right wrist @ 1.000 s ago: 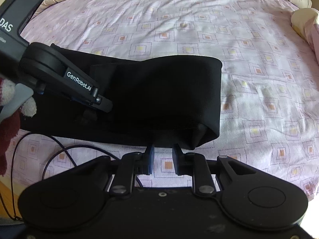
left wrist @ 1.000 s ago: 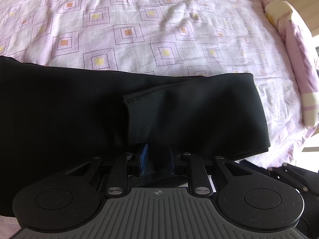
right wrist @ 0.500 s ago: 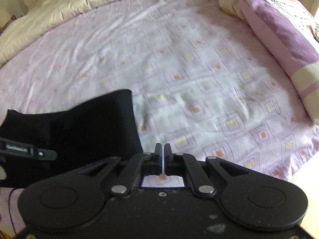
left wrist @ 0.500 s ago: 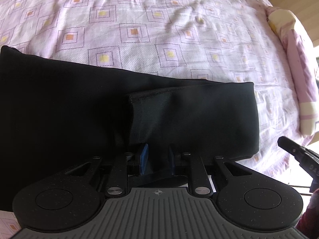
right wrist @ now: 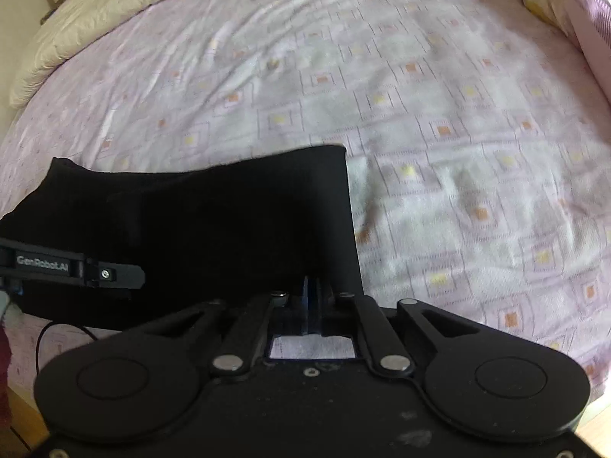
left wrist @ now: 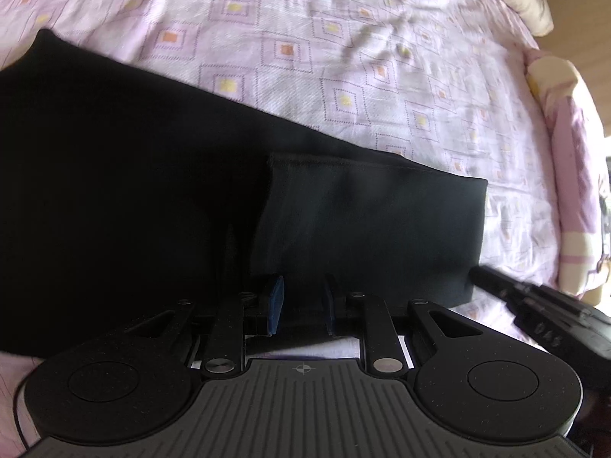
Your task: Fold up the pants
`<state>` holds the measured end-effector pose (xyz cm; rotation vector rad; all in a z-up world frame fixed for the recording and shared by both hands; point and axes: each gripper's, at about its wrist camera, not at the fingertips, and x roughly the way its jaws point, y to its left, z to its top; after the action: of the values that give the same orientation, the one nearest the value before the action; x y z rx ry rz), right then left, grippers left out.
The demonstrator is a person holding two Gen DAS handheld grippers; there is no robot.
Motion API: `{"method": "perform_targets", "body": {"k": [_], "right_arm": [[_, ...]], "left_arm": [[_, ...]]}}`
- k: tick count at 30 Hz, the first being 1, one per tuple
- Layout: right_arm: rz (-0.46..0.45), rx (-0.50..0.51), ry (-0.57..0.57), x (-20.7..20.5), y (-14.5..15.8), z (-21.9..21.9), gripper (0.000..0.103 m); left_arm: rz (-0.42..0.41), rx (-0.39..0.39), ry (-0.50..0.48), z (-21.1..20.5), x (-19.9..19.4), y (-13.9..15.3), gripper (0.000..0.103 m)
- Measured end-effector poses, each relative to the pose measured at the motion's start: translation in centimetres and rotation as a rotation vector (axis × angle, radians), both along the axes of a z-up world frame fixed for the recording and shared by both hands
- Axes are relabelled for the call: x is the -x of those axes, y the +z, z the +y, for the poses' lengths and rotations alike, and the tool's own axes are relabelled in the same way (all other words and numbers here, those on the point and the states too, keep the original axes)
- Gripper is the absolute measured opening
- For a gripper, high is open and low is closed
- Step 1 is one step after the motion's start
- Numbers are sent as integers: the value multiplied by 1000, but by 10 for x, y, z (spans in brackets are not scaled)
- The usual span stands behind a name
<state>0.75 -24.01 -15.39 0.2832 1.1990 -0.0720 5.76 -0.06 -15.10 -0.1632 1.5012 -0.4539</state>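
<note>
The black pants [left wrist: 160, 198] lie folded lengthwise on the bed, a hemmed leg end [left wrist: 366, 213] laid on top. My left gripper [left wrist: 301, 305] is open at the near edge of the pants, its jaws apart over the fabric. My right gripper [right wrist: 313, 297] has its jaws together at the near right corner of the pants [right wrist: 214, 221]; the fabric edge lies right at the fingertips. The right gripper also shows at the right edge of the left wrist view [left wrist: 534, 313], and the left gripper's finger shows in the right wrist view [right wrist: 76, 271].
The bed has a pink sheet with square patterns [right wrist: 439, 133]. A pillow [left wrist: 573, 175] lies at the right, a cream duvet [right wrist: 114, 11] at the far left. A black cable [right wrist: 57, 339] runs at the near bed edge.
My right gripper shut, swung away to the right, then came back to the pants' near right corner. My left gripper stayed open at the near edge and its view tilted.
</note>
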Motion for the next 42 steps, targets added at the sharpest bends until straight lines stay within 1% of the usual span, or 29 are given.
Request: {"method": "perform_targets", "body": {"k": [3, 5, 8, 11, 17, 21, 23, 24, 26, 28, 29, 31, 34, 35, 38, 39, 40, 42], "right_arm": [[-81, 19, 43, -12, 18, 1, 11], [-98, 29, 58, -27, 20, -2, 13], [-64, 36, 67, -53, 4, -10, 14], [47, 76, 118, -67, -25, -12, 12], [16, 99, 223, -59, -25, -10, 14], [22, 62, 220, -61, -23, -15, 18], [11, 54, 210, -61, -17, -16, 19], [-8, 51, 206, -60, -12, -16, 21], [-60, 33, 207, -55, 1, -14, 21], [-109, -2, 229, -51, 13, -7, 23], [-124, -24, 248, -50, 17, -1, 25], [-135, -63, 291, -49, 21, 12, 26], [-140, -107, 358, -45, 22, 33, 26], [-133, -119, 378, -44, 21, 42, 26], [-119, -150, 413, -38, 21, 62, 27], [-118, -157, 420, -35, 22, 66, 28], [-118, -163, 423, -33, 23, 70, 28], [-123, -170, 429, -25, 24, 80, 29]], "left_arm": [[-2, 5, 41, 5, 9, 4, 22], [-6, -7, 54, 8, 16, 8, 22], [-30, -61, 65, 12, 26, 15, 22], [-44, -85, 110, 22, 35, 21, 22], [-70, -122, 274, 47, 52, 33, 22], [-90, -152, 374, 57, 64, 42, 22], [-101, -167, 413, 60, 69, 46, 22], [-108, -173, 428, 62, 71, 48, 22], [-132, -185, 453, 59, 77, 55, 22], [-165, -198, 483, 60, 82, 63, 22], [-179, -203, 500, 61, 85, 68, 22], [-210, -217, 526, 66, 91, 76, 22], [-253, -278, 534, 77, 98, 86, 22], [-268, -315, 534, 79, 97, 90, 22], [-306, -466, 523, 79, 97, 99, 22], [-320, -495, 524, 81, 97, 101, 22], [-327, -491, 528, 85, 96, 103, 22], [-326, -453, 550, 96, 92, 104, 22]]}}
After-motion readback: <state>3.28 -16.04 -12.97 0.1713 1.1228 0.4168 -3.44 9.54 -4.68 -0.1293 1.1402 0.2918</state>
